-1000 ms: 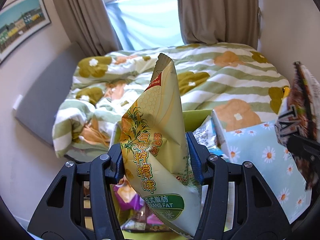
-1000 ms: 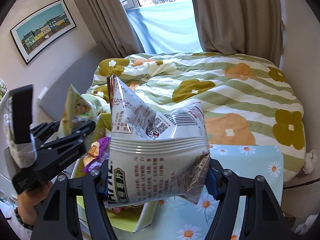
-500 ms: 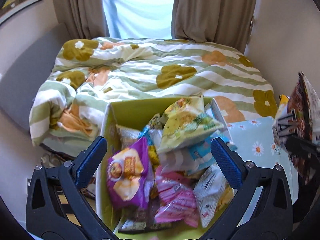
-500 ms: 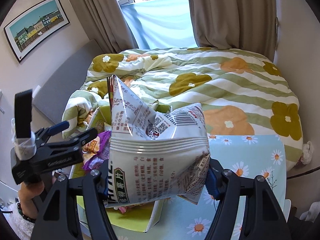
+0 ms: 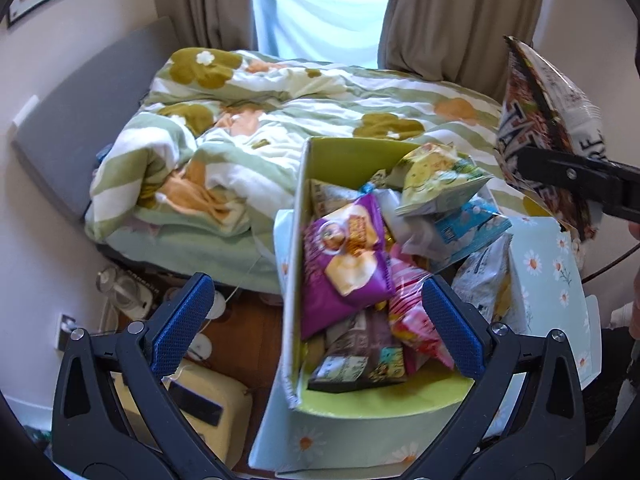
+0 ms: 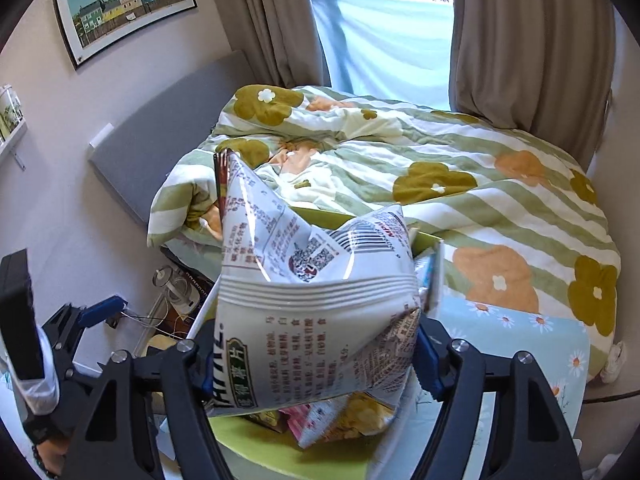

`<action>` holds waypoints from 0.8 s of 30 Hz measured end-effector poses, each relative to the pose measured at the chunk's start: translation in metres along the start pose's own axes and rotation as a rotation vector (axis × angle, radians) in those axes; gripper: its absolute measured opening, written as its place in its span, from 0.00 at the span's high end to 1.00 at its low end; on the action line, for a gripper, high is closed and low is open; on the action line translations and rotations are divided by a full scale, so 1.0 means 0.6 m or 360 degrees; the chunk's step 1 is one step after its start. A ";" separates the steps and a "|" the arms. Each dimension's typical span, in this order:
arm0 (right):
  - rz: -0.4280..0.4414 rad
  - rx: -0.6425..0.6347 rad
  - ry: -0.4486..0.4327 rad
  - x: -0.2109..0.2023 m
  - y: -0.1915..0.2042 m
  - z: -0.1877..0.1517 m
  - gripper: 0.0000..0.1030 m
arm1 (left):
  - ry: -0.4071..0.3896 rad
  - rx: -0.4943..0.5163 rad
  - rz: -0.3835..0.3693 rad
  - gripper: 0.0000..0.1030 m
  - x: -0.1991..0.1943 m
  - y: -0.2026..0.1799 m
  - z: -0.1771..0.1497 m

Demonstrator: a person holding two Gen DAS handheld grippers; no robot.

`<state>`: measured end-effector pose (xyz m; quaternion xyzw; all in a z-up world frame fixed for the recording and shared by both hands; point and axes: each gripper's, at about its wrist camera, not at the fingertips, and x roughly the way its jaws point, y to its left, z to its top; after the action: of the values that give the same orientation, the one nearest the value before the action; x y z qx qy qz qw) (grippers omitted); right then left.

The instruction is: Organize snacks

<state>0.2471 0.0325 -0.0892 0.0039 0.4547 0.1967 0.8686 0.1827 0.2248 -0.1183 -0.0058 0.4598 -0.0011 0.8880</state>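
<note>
Here, a bed with a green-striped floral duvet [image 5: 320, 112] fills the background. Before it, on a worktop with a pale blue daisy-print cloth [image 5: 560, 264], stands an open lime-green box [image 5: 352, 152] heaped with snack packets, a purple packet [image 5: 344, 260] on top. The left gripper [image 5: 316, 332] gapes wide and empty over the box's left wall. The right gripper [image 6: 312, 360] has a white crinkled crisp bag [image 6: 316, 320] between its jaws, which are opening, above the box.
</note>
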 end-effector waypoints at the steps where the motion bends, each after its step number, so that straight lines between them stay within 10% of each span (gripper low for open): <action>1: 0.0002 0.0002 0.0006 0.008 0.005 0.001 0.28 | 0.0004 -0.0007 0.0008 0.00 -0.001 0.004 -0.003; 4: 0.0025 0.0026 -0.0011 0.019 0.014 -0.004 0.00 | 0.0011 -0.0024 0.0021 0.00 -0.002 0.010 -0.011; 24: -0.0137 0.0130 -0.0305 -0.202 -0.080 -0.132 0.00 | -0.0153 0.0083 -0.0060 0.00 -0.133 -0.150 -0.049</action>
<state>0.1389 -0.0672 -0.0488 0.0385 0.3771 0.1394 0.9148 0.1129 0.1350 -0.0690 0.0087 0.4163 -0.0294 0.9087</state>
